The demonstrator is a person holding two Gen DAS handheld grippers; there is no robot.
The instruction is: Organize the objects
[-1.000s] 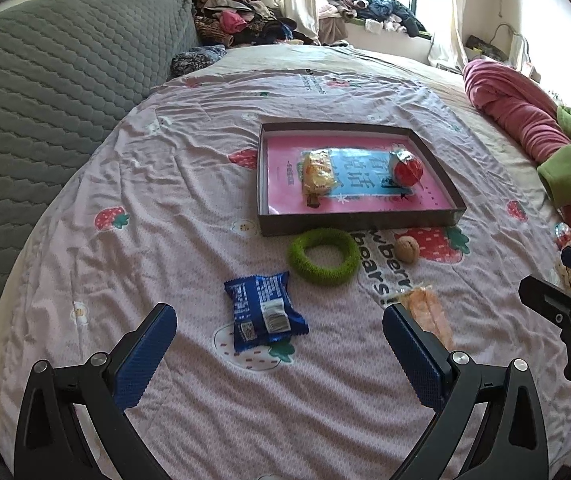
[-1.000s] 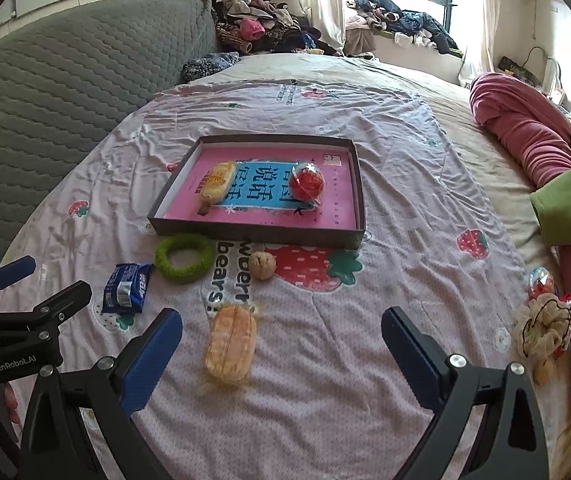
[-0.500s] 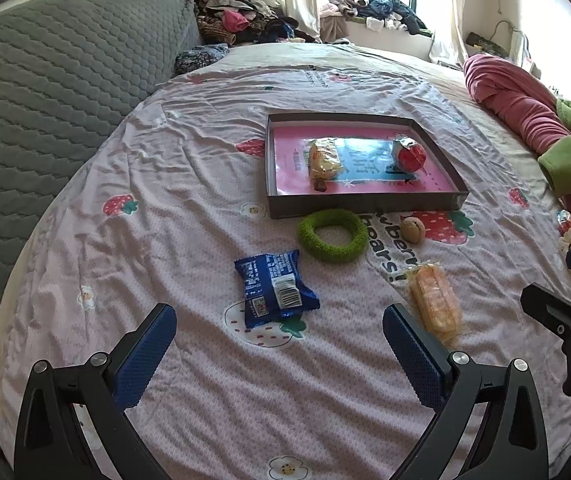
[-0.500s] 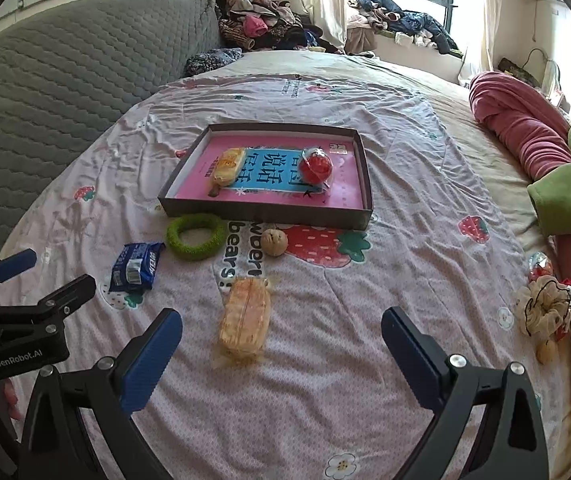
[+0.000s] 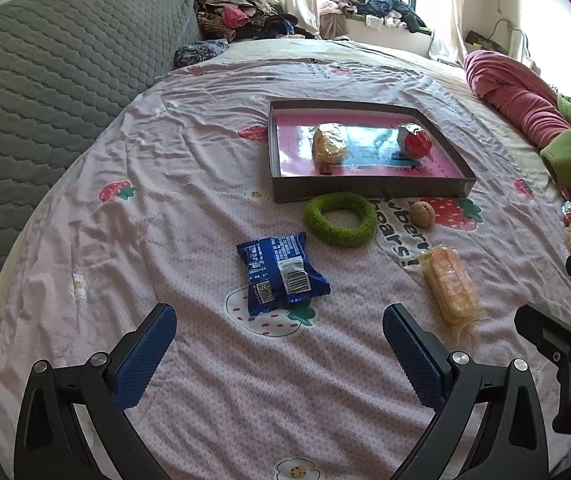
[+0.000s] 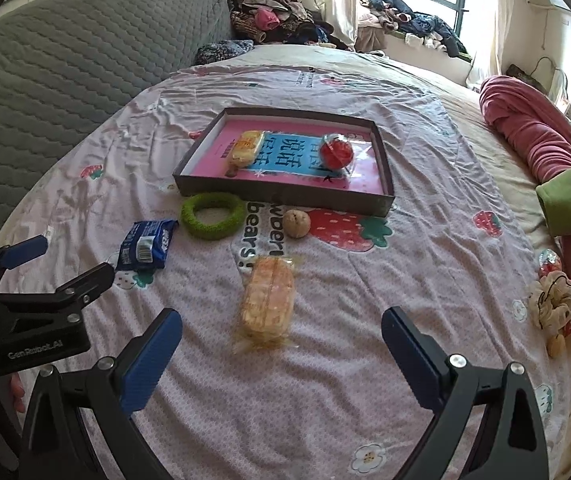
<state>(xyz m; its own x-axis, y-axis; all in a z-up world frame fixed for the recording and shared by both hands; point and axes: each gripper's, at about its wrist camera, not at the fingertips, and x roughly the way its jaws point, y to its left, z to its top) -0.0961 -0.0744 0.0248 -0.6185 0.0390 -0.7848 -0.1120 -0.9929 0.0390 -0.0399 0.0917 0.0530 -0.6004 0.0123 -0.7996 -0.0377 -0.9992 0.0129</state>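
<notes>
A dark shallow box [image 5: 369, 192] [image 6: 285, 196] with a pink floor lies on the bed, holding a wrapped yellow bun [image 5: 327, 146] [image 6: 245, 148] and a red ball [image 5: 415, 143] [image 6: 337, 152]. In front of it lie a green ring [image 5: 339, 220] [image 6: 211, 216], a small tan ball [image 5: 422, 213] [image 6: 296, 223], a blue snack packet [image 5: 281, 272] [image 6: 145, 244] and a wrapped orange bread [image 5: 449, 286] [image 6: 267, 300]. My left gripper [image 5: 277, 352] is open, just short of the blue packet. My right gripper [image 6: 281, 356] is open, just short of the orange bread.
The bed has a pink strawberry sheet [image 5: 173, 200]. A grey quilted headboard [image 5: 45, 80] runs along the left. Pink and green bedding [image 6: 541, 152] lies at the right, with a small plush toy [image 6: 557, 300] beside it. Clothes [image 6: 277, 20] are piled at the back.
Both grippers have moved forward and lower over the bed. The blue packet and the orange bread now lie closer to the fingers. Both stay open.
</notes>
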